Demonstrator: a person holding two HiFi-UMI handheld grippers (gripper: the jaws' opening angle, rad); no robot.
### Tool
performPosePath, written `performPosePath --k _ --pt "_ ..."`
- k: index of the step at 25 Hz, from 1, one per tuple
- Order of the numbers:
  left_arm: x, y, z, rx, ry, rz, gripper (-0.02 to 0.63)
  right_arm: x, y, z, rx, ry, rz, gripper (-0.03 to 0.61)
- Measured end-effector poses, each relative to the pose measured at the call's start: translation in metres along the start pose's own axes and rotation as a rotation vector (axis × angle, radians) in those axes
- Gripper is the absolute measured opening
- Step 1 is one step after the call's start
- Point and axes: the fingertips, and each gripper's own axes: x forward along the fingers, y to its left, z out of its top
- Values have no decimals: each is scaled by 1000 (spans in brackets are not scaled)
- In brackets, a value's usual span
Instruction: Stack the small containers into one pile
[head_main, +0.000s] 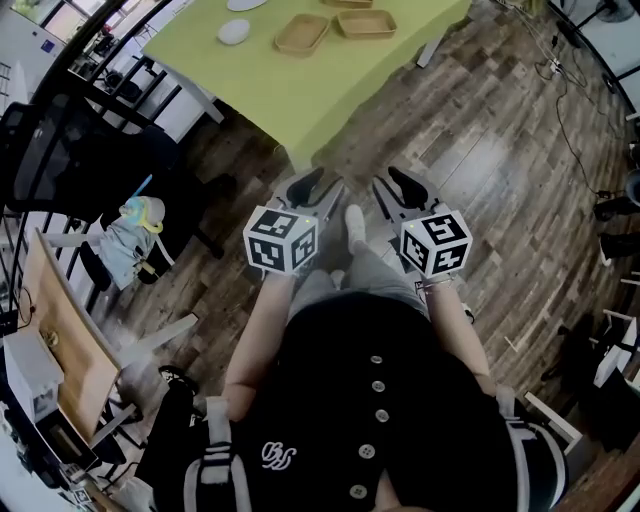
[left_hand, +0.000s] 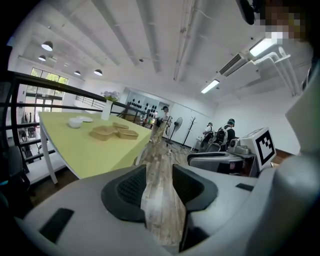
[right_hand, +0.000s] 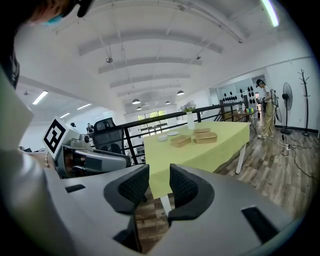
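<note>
Three shallow brown containers lie on the far part of a yellow-green table (head_main: 300, 90): one (head_main: 301, 33) at the left, one (head_main: 365, 23) to its right, a third (head_main: 345, 3) cut off by the top edge. They also show as small shapes in the left gripper view (left_hand: 104, 132) and the right gripper view (right_hand: 181, 140). Both grippers are held low in front of the person's body, well short of the table. My left gripper (head_main: 318, 188) (left_hand: 159, 170) is open with only floor between its pads. My right gripper (head_main: 395, 190) (right_hand: 159, 172) is open and holds nothing.
A white bowl (head_main: 234, 32) and a plate (head_main: 245, 4) sit left of the containers, and a vase (right_hand: 189, 119) stands behind them. A black office chair (head_main: 60, 160) and a wooden desk (head_main: 70, 330) are at the left. Cables (head_main: 585, 150) run across the wood floor at the right. People (left_hand: 220, 135) stand in the distance.
</note>
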Motion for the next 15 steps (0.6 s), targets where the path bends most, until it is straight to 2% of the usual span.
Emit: performPosePath --k 6,10,15 --pt "49 31 39 3 -20 30 163 46 -48 27 -13 16 34 124" --pt "76 48 72 -9 -64 75 172 75 -81 49 -32 30 67 124" --pt "108 78 100 -22 -80 138 184 111 -105 72 -65 27 120 124"
